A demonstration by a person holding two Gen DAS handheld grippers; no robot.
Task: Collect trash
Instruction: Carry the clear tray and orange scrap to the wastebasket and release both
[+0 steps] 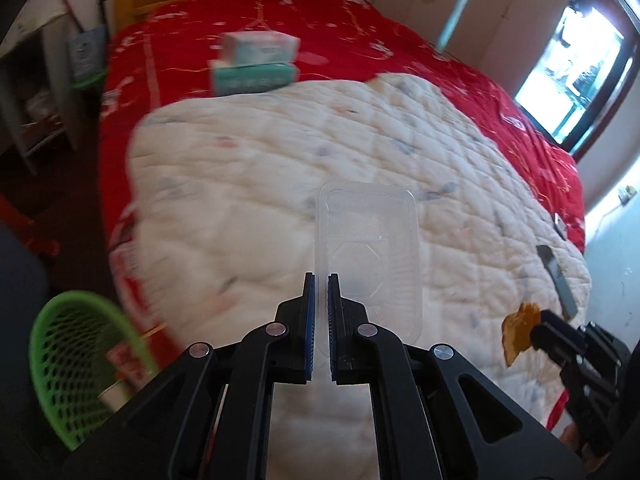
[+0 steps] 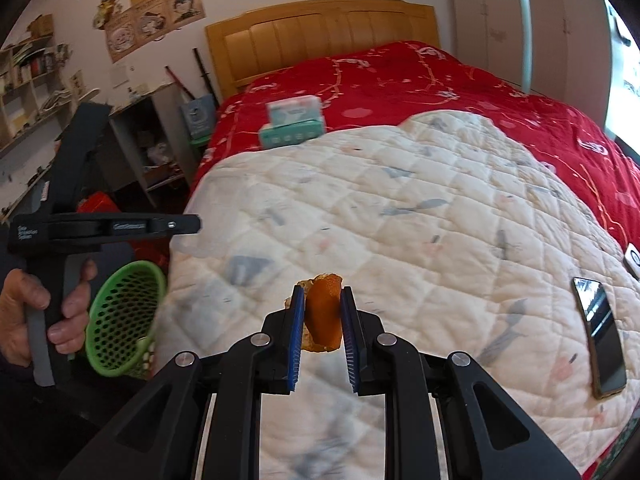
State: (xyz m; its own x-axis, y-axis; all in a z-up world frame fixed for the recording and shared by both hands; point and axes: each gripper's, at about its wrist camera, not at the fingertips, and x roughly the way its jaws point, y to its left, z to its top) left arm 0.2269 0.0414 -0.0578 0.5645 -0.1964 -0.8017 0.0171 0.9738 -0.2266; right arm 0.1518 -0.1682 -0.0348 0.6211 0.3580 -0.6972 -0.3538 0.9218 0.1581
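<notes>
My left gripper [image 1: 321, 280] is shut on the near edge of a clear plastic tray [image 1: 370, 248] and holds it over the white quilt [image 1: 260, 184]. My right gripper [image 2: 322, 294] is shut on a piece of orange peel [image 2: 325, 312]; the peel also shows in the left wrist view [image 1: 519, 330] at the right. A green mesh trash basket [image 1: 70, 364] stands on the floor left of the bed, with some trash inside; it also shows in the right wrist view [image 2: 120, 320].
Two stacked tissue boxes [image 1: 256, 64] sit on the red bedspread [image 1: 320, 20]. A phone [image 2: 600, 340] lies on the quilt at the right, and another small device [image 2: 634, 260] at the edge. Shelves [image 2: 152, 148] stand left of the bed.
</notes>
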